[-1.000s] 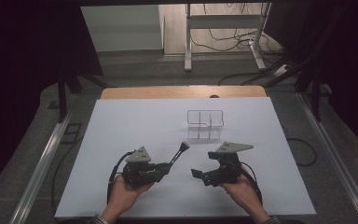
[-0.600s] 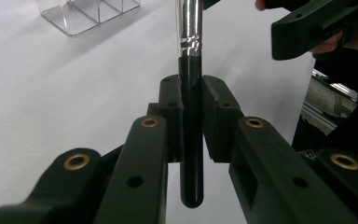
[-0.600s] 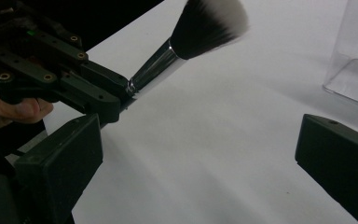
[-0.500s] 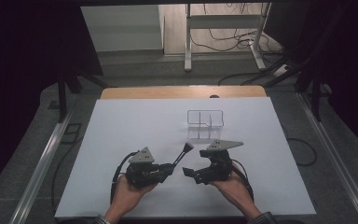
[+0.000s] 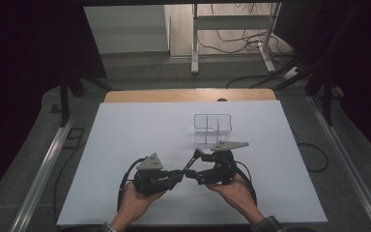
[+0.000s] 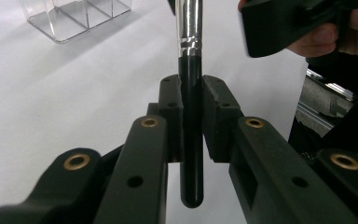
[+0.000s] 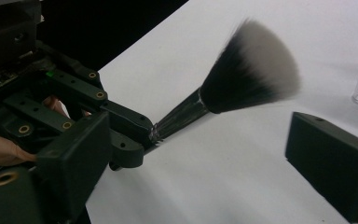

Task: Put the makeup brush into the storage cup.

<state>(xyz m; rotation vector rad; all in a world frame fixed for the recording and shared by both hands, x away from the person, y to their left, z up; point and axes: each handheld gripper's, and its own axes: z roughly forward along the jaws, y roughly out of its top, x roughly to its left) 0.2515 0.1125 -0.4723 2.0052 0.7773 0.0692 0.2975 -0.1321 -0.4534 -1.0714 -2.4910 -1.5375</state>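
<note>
A make-up brush (image 6: 189,28) with a black handle, silver ferrule and a dark, white-tipped head (image 7: 247,70) is clamped by its handle in my left gripper (image 6: 190,95), which is shut on it. In the high view the brush (image 5: 193,159) points up and to the right from the left gripper (image 5: 177,175). My right gripper (image 7: 205,158) is open, its jaws wide on either side of the brush's ferrule and not touching it. Seen from above, the right gripper (image 5: 191,175) faces the left one tip to tip.
A clear plastic organiser (image 5: 212,126) with compartments stands on the white table (image 5: 125,145) just beyond the grippers; it also appears as the clear organiser (image 6: 74,18) at the top left. Wooden table edge (image 5: 188,95) at the back, metal rails at both sides.
My right gripper has moved left toward the left gripper and now brackets the brush. The left gripper still holds the brush, shifted slightly right.
</note>
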